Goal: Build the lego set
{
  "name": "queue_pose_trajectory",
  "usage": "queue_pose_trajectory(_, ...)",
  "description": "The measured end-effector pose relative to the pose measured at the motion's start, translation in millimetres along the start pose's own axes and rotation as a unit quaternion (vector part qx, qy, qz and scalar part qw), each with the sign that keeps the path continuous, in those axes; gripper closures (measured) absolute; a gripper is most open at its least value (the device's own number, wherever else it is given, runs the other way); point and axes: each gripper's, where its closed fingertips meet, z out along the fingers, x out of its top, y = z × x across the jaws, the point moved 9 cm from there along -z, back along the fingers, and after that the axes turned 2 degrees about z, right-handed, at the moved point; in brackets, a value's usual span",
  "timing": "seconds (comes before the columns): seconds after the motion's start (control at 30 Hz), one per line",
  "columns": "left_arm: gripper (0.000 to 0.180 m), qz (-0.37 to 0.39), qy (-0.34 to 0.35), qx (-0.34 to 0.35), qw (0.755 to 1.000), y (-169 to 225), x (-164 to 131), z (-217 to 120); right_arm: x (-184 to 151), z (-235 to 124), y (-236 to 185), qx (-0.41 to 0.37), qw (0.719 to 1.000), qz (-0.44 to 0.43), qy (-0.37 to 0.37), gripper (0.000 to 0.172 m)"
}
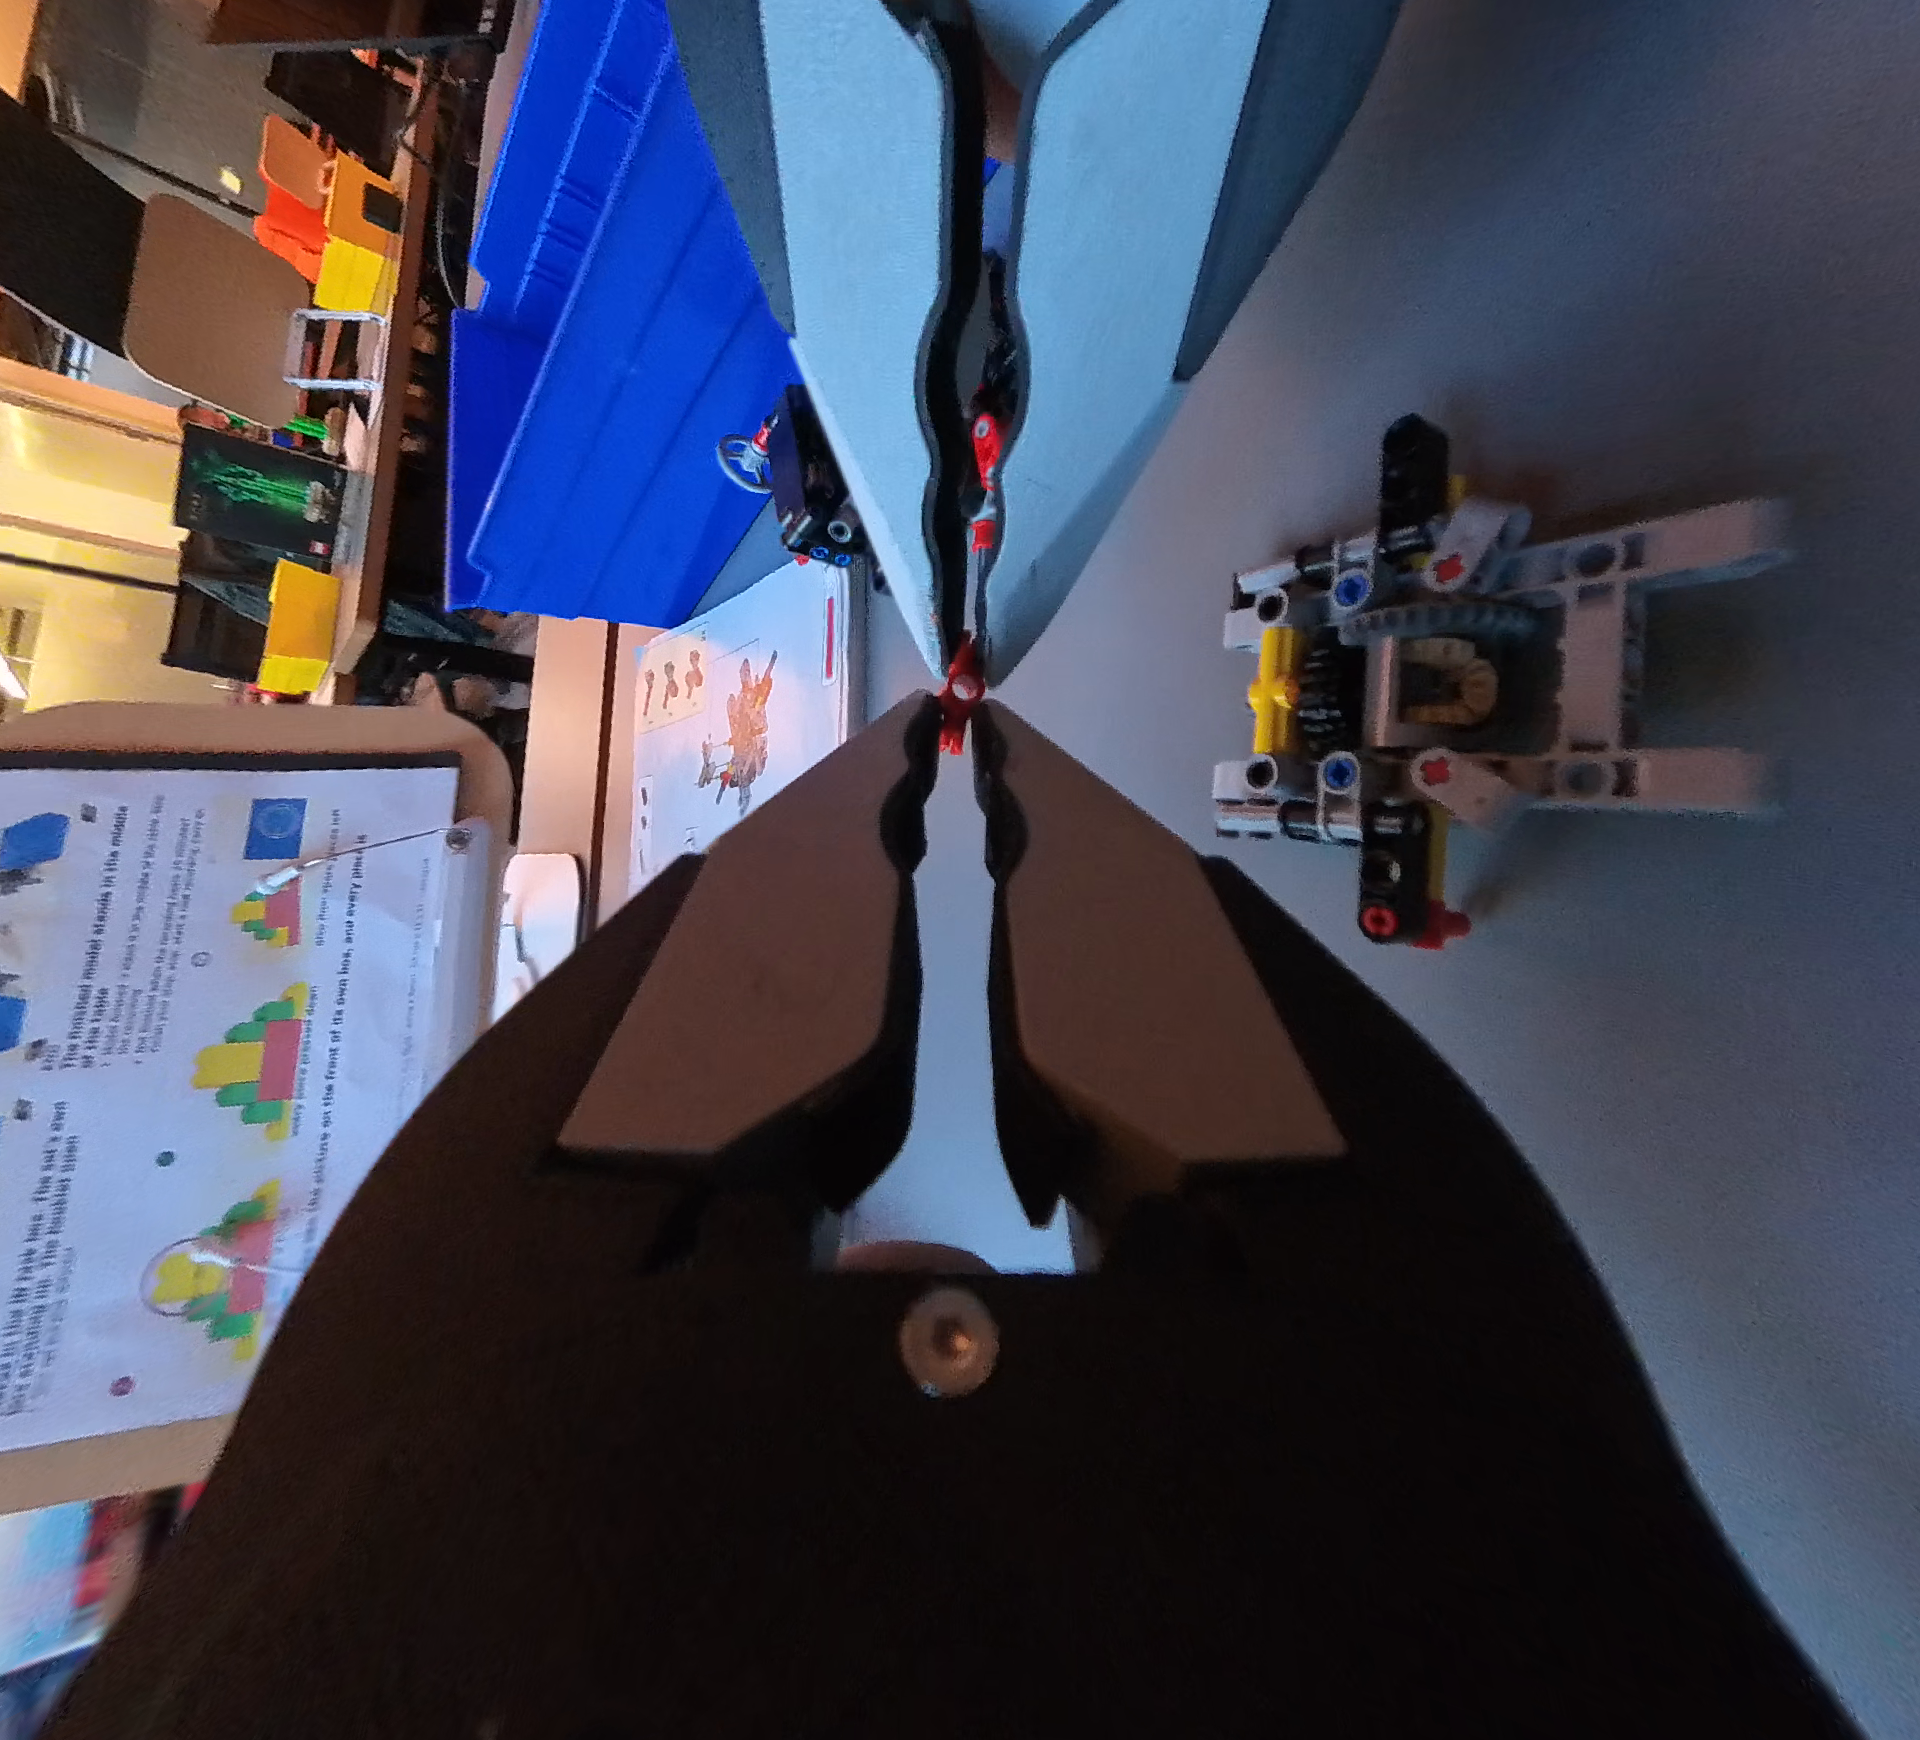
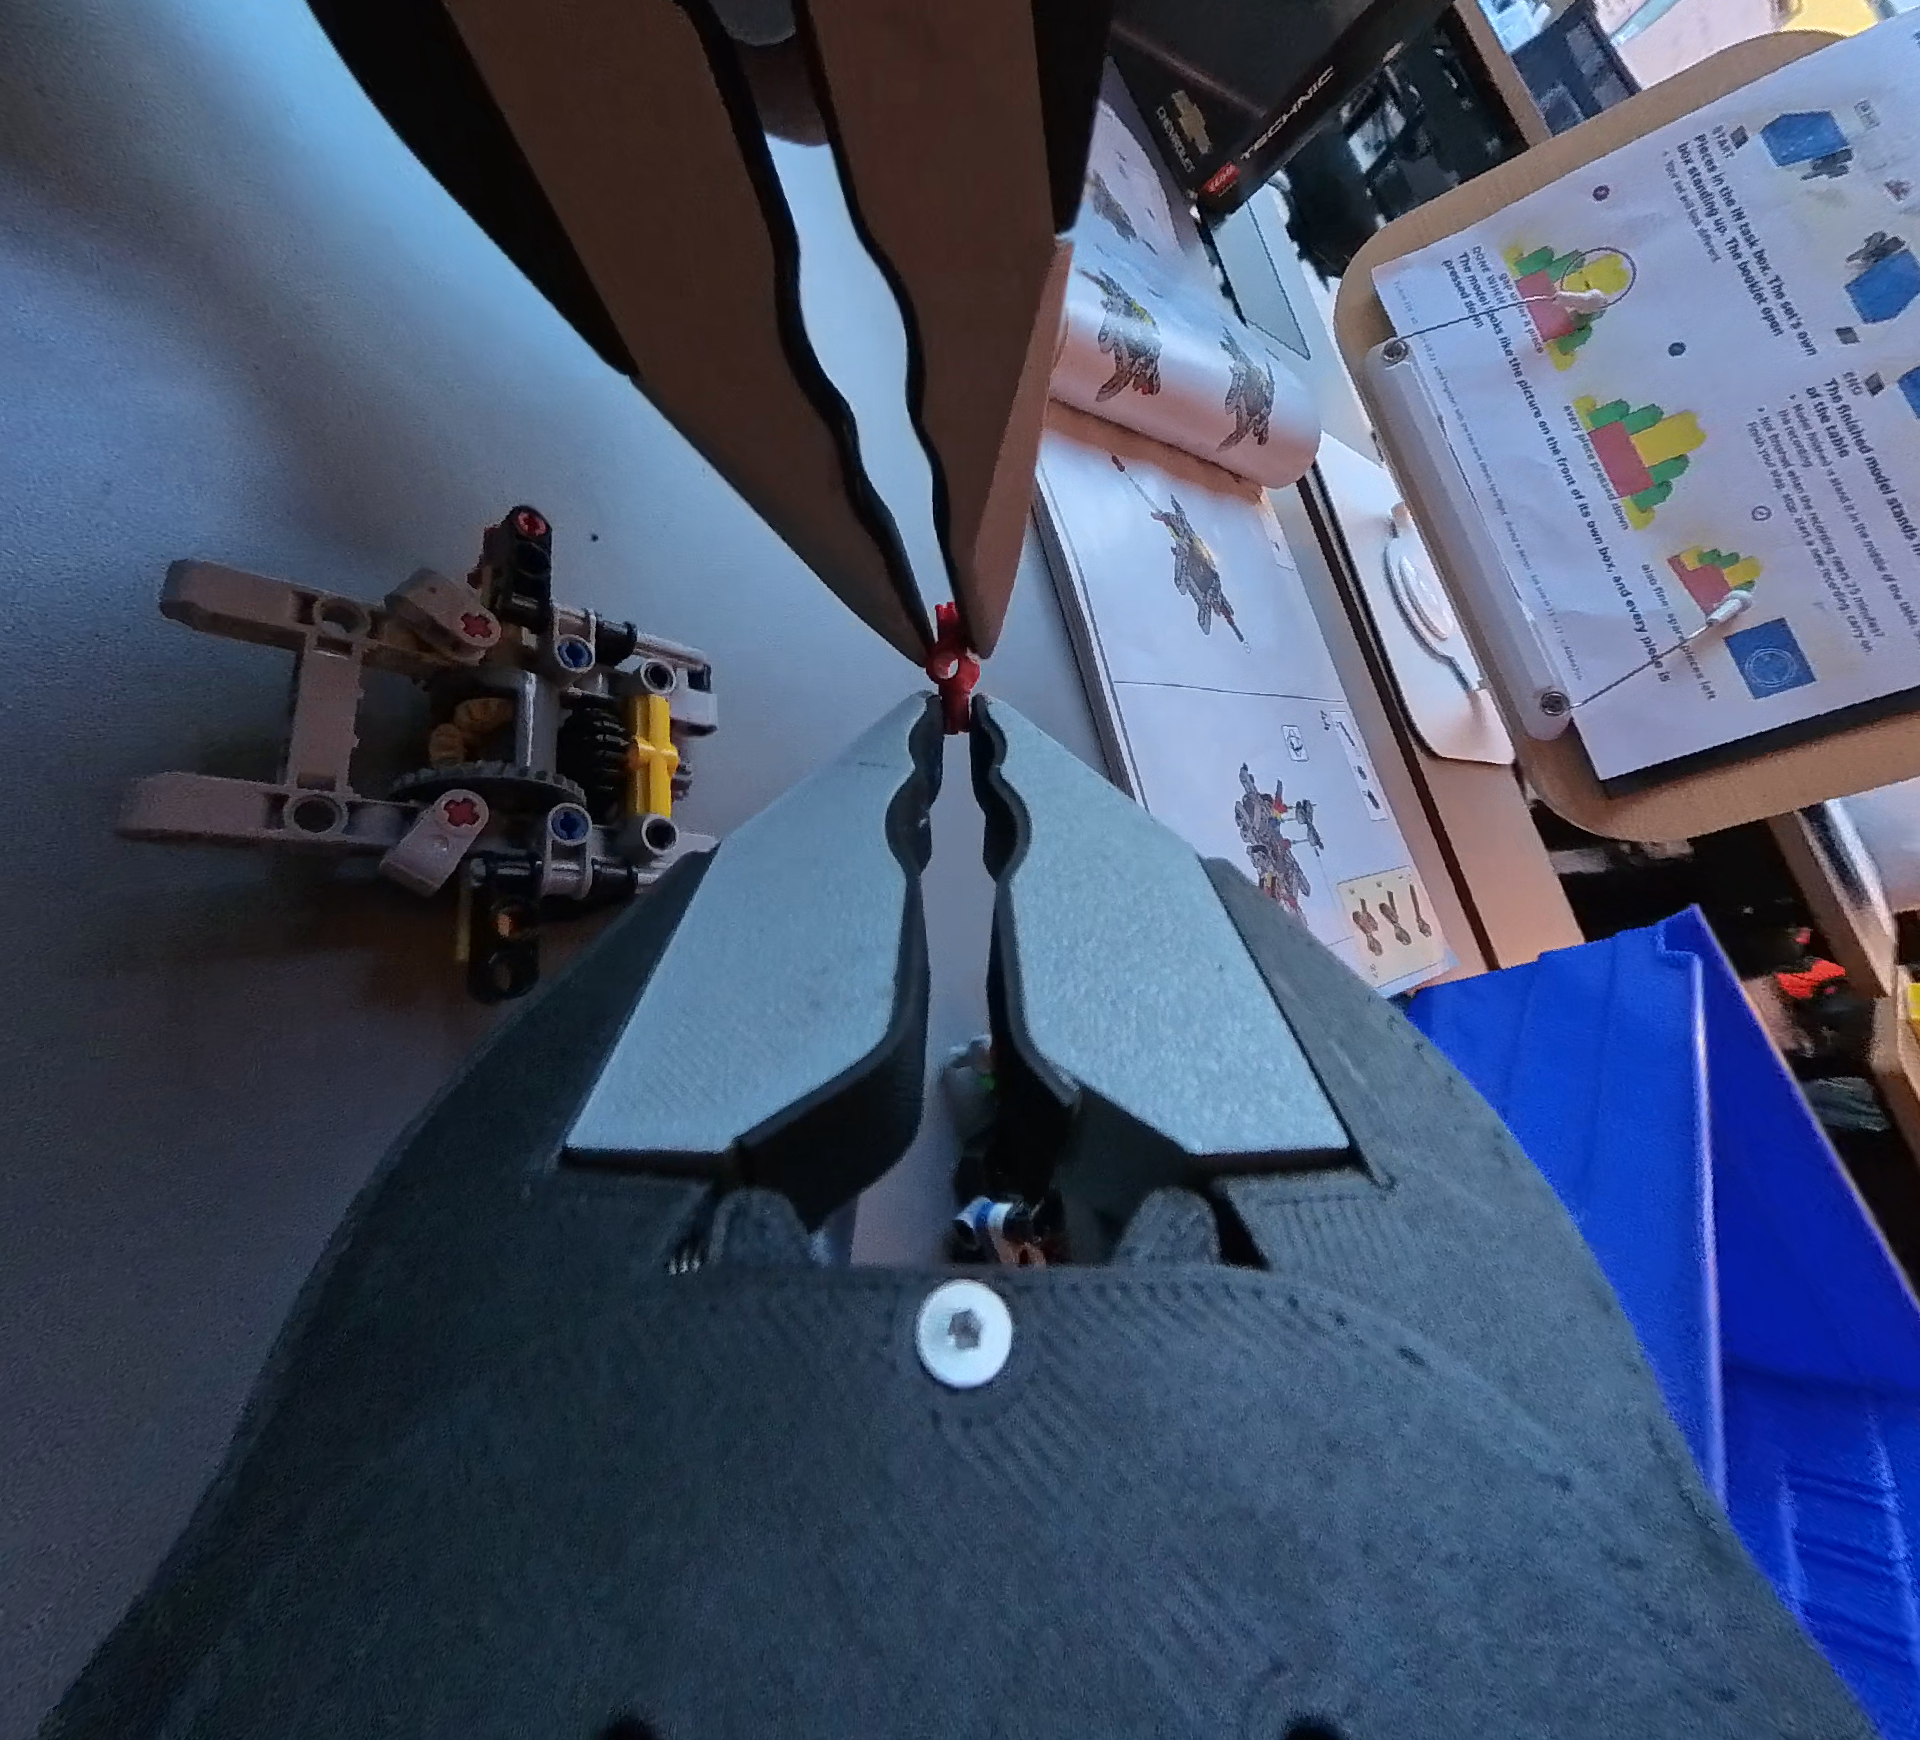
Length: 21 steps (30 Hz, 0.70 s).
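Note:
A small red connector piece [image 1: 958, 703] hangs in the air between the two grippers, which meet tip to tip. My left gripper [image 1: 954, 722] is shut on its near end in the left wrist view. My right gripper [image 1: 962, 656] comes in from the top and pinches the far end. In the right wrist view, my right gripper [image 2: 954, 716] is shut on the red piece [image 2: 950, 664] from below and my left gripper [image 2: 948, 628] grips it from above. A partly built grey model [image 1: 1455, 682] with a yellow axle and black gears lies on the grey table; it also shows in the right wrist view [image 2: 447, 755].
An open instruction booklet [image 2: 1247, 651] lies on the table past the grippers. A blue bin [image 2: 1662, 1275] stands beside it, and a dark set box [image 2: 1351, 28] behind. A clipboard with a printed sheet [image 2: 1662, 443] stands at the table's edge. The tips of both grippers are at nearly the same place.

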Motion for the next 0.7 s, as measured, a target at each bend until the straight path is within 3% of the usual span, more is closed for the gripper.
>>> queue_pose_trajectory(0.23, 0.177, -0.054, 0.017, -0.024, 0.998, -5.2, -1.2, -1.1, -3.7, -1.8, 5.9, 0.029, 0.997, 0.056, 0.039, 0.169)
queue_pose_trajectory(0.7, 0.178, -0.168, -0.003, -0.108, 0.980, -8.5, -7.1, 4.2, -6.3, 3.5, 0.8, 0.050, 0.997, 0.048, 0.023, 0.168)
